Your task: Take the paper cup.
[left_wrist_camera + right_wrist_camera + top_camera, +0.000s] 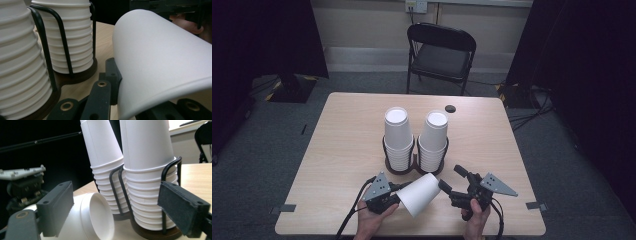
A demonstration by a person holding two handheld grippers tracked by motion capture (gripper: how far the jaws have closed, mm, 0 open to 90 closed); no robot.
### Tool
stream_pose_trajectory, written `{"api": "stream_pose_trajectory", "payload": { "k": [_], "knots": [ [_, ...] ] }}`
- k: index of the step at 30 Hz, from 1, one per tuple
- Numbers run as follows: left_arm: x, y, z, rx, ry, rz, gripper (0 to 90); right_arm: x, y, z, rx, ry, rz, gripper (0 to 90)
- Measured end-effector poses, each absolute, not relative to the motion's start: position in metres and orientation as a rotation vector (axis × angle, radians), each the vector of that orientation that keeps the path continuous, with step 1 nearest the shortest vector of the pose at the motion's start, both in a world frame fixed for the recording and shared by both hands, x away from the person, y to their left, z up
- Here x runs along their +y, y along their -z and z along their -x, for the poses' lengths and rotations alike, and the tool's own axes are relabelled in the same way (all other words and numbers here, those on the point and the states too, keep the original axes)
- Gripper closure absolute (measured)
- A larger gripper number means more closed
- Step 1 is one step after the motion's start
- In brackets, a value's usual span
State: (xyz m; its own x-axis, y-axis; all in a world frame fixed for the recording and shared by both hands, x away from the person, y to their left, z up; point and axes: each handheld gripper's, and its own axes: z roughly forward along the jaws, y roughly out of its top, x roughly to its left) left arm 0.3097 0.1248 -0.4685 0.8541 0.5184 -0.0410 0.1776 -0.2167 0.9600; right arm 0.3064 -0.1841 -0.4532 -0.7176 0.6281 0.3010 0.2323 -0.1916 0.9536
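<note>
I hold the single white paper cup (pixel 420 194) by its wide rim with my left tool (pixel 398 198), closed on the wall, low above the pale wooden desk (pixel 347 140) and just in front of the two stacks of white paper cups (pixel 398 137) in the black wire holder (pixel 414 161). The cup lies tilted, its narrow base pointing to my right tool (pixel 451 180), which stands open on both sides of that base. I think I should close the right tool gently, because the thin wall will dent easily.
</note>
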Motion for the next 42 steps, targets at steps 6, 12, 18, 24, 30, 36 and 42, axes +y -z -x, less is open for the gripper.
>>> {"api": "stream_pose_trajectory", "payload": {
  "k": [6,12,18,24,30,36,42],
  "knots": [
    [0.126,0.464,-0.313,0.533,-0.343,-1.825,86.7,-0.183,0.457,-0.303,1.827,-1.874,-0.917,12.4],
    [0.127,0.458,-0.319,0.532,-0.326,-1.859,86.6,-0.178,0.467,-0.298,1.891,-1.783,-0.83,12.3],
    [0.13,0.449,-0.325,0.54,-0.3,-1.926,86.8,-0.172,0.47,-0.292,1.942,-1.659,-0.832,23.1],
    [0.129,0.447,-0.329,0.531,-0.281,-1.989,86.7,-0.174,0.472,-0.286,1.956,-1.639,-0.786,16.3],
    [0.126,0.44,-0.335,0.55,-0.252,-2.036,86.6,-0.168,0.478,-0.283,2.019,-1.55,-0.67,12.4],
    [0.122,0.433,-0.339,0.558,-0.217,-2.097,86.5,-0.157,0.483,-0.282,2.058,-1.458,-0.614,12.6],
    [0.119,0.43,-0.343,0.572,-0.188,-2.145,86.5,-0.149,0.484,-0.281,2.07,-1.358,-0.577,12.4]
  ]
}}
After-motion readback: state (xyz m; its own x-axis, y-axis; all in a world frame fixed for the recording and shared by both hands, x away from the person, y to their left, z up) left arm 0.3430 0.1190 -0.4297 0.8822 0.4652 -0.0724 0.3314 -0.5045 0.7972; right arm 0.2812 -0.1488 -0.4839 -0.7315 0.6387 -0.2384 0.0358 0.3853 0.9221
